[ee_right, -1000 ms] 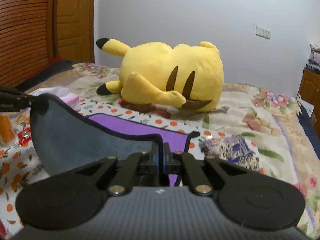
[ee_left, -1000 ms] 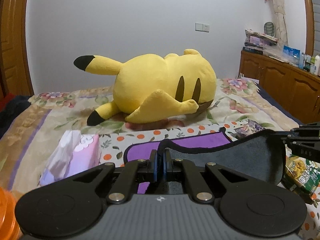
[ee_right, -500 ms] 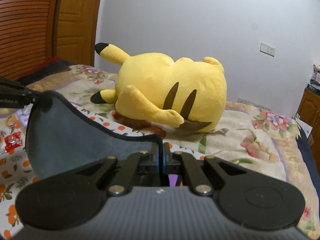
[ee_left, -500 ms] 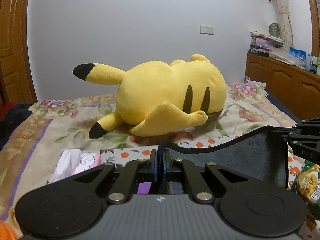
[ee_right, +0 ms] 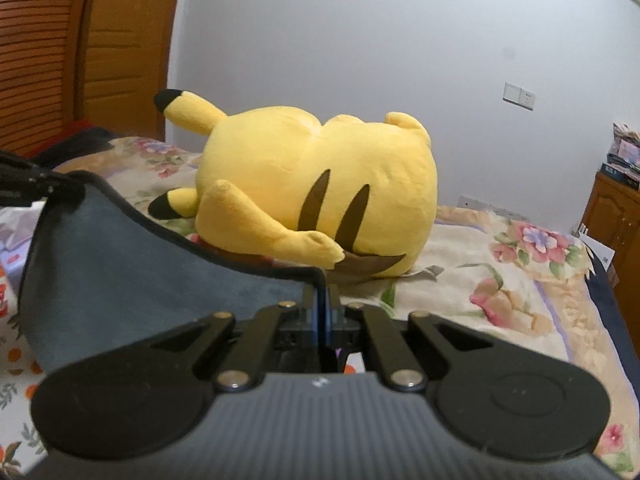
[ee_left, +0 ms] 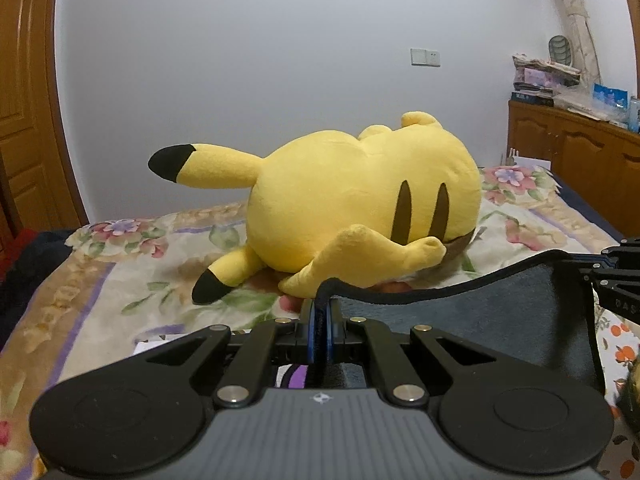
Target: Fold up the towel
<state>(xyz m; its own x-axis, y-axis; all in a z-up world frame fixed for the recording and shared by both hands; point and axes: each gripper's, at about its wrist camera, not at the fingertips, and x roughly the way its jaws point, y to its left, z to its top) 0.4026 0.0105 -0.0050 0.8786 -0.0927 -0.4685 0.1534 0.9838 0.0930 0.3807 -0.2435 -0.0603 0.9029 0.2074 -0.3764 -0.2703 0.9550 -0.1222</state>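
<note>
In the left wrist view, the left gripper (ee_left: 319,320) was clamped on a corner of the towel (ee_left: 480,320), its jaws closed with the dark hemmed edge pinched between the blue pads. The grey towel stretched rightward, sagging in the middle, to the right gripper (ee_left: 600,268), which entered at the frame's right edge and held the opposite corner. A sliver of purple cloth (ee_left: 298,378) showed just under the jaws; whether it was the towel's other face could not be told. Beyond lay a yellow Pikachu plush (ee_left: 360,208) on the floral bedspread (ee_left: 100,280), and a wooden cabinet (ee_left: 580,152) stood along the right wall.

In the right wrist view, the right gripper (ee_right: 322,312) was likewise shut on a towel (ee_right: 120,272) corner, the fabric running left and slightly up to the left gripper (ee_right: 52,188), which was cut off by the frame edge. The plush (ee_right: 312,192) sat well beyond the raised edge.

Judging by this, the step in hand was the lift: one edge of the towel was held up between both grippers above the bed. The next move would call for carrying both corners together, level and evenly spaced, over to the opposite edge, then lowering before releasing, so that the hems line up.

The lower part of the towel and where it met the bed were hidden behind the gripper bodies in both views, so how much had left the bed was unclear.
</note>
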